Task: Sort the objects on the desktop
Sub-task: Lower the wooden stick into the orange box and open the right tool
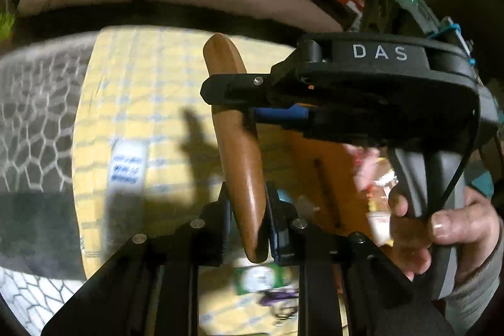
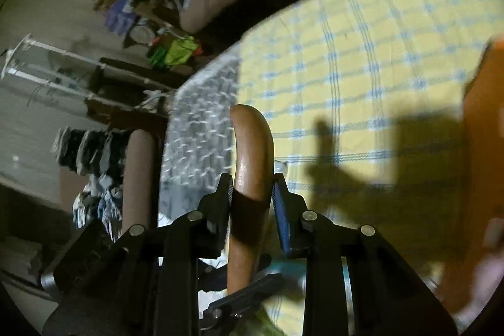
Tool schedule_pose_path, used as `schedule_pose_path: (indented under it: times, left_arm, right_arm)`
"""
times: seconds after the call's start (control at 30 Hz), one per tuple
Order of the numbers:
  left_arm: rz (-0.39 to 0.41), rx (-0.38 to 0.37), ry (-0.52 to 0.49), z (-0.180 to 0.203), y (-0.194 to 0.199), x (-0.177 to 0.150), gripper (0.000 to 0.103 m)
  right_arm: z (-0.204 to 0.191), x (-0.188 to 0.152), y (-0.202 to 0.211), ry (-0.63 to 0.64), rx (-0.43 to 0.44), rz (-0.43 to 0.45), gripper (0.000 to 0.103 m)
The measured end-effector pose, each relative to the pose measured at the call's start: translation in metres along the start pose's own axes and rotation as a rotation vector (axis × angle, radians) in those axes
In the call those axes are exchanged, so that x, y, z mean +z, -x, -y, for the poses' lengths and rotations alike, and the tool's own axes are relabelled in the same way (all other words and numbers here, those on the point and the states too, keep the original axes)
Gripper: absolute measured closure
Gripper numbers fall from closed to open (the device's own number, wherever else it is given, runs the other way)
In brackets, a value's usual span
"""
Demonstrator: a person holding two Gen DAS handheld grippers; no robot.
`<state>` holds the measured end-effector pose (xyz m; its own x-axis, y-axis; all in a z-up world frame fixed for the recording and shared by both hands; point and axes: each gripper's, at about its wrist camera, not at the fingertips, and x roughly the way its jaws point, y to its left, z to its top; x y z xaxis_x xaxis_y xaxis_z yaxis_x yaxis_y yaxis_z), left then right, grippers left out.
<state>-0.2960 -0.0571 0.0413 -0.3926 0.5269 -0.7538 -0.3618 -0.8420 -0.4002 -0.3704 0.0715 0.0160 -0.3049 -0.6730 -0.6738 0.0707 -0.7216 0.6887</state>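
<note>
- On the yellow checked tabletop [image 1: 132, 103], toward its left edge, lies a white packet [image 1: 127, 169] with blue print, too blurred to read.
- The left gripper [image 1: 247, 219] has its fingers [image 1: 224, 221] pinching the near end of a long curved wooden piece [image 1: 239, 147], which stands up off the tabletop and leans away.
- Higher along that wooden piece, the right gripper [image 1: 233, 90] comes in from the side. Its own camera shows one finger touching the wood and the blue pad of the other a sliver clear, so the fingers are nearly closed around the piece rather than clamped on it.
- A hand [image 1: 441, 229] holds the right gripper's handle.
- An orange tray [image 1: 321, 166] with packets in it sits toward the right edge of the tabletop.
- This looks like a hand-over. It goes well if the right fingers seat squarely on both flat sides of the wood before the left lets go, and the piece stays steady; an early release could let it swing or drop.
</note>
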Motion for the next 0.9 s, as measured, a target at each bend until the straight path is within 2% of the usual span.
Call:
schedule_pose_path:
  times: [0.13,0.23,0.33,0.47,0.63,0.77,0.8,0.87,0.9]
  left_arm:
    - [0.009,-0.044,-0.052,0.06,0.007,0.007,0.082]
    - [-0.014,-0.046,-0.088,0.103,-0.002,0.007,0.082]
    - [-0.04,-0.046,-0.102,0.131,-0.018,0.003,0.082]
    - [-0.086,0.001,-0.112,0.151,-0.035,-0.003,0.083]
    - [-0.117,0.05,-0.1,0.152,-0.056,0.004,0.083]
    - [-0.183,0.121,-0.066,0.139,-0.093,0.012,0.082]
    - [-0.178,0.132,-0.056,0.135,-0.095,0.013,0.08]
    - [-0.167,0.078,-0.03,0.132,-0.087,0.013,0.068]
    - [-0.158,0.053,-0.023,0.132,-0.08,0.013,0.057]
  right_arm:
    - [-0.006,-0.001,0.068,0.066,-0.032,0.034,0.079]
    - [0.019,-0.007,0.115,0.044,-0.07,0.052,0.079]
    - [0.046,-0.014,0.136,-0.008,-0.068,0.058,0.079]
    - [0.079,-0.018,0.142,-0.051,-0.052,0.051,0.079]
    - [0.107,-0.01,0.127,-0.087,-0.018,0.056,0.079]
    - [0.126,-0.002,0.1,-0.097,-0.059,0.02,0.077]
    - [0.13,0.001,0.093,-0.1,-0.071,0.007,0.077]
    - [0.137,0.004,0.088,-0.111,-0.087,0.008,0.073]
    - [0.138,0.005,0.089,-0.114,-0.087,0.017,0.066]
